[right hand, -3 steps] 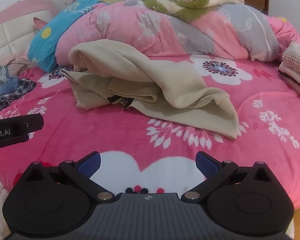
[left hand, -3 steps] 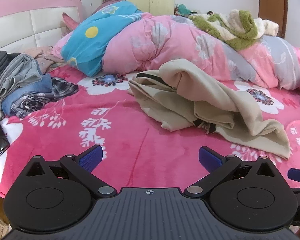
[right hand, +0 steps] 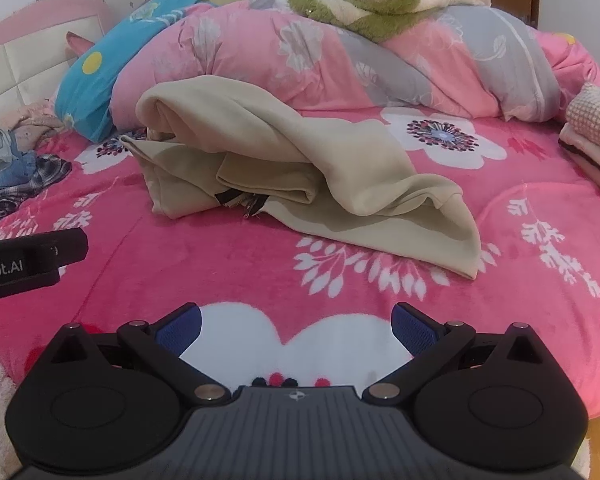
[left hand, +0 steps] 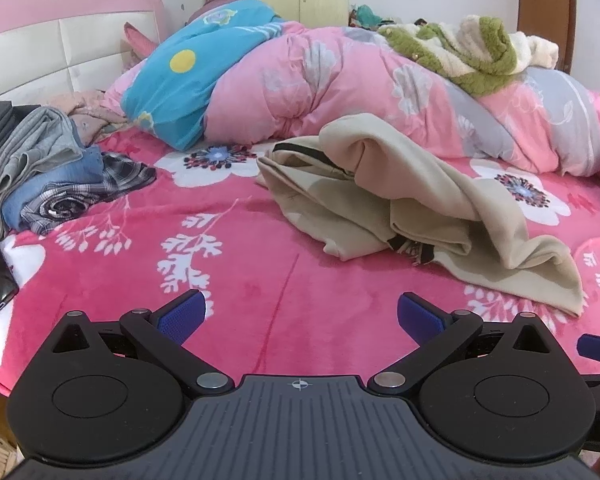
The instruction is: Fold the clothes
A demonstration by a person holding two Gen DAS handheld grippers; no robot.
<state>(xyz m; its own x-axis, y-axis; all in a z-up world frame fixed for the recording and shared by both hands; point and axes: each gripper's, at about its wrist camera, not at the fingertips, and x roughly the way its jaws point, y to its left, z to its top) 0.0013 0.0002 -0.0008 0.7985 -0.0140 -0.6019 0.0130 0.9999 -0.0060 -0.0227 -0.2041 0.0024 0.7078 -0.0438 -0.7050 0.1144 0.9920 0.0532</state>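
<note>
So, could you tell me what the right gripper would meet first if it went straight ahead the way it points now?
The right gripper, open and empty, would probably meet the beige garment crumpled on the pink bedspread; if it aims lower, the bedspread comes first. Depth is unclear.

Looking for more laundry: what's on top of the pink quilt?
A green-and-cream fleece lies bunched on the pink quilt. Whatever sits beneath either is covered.
</note>
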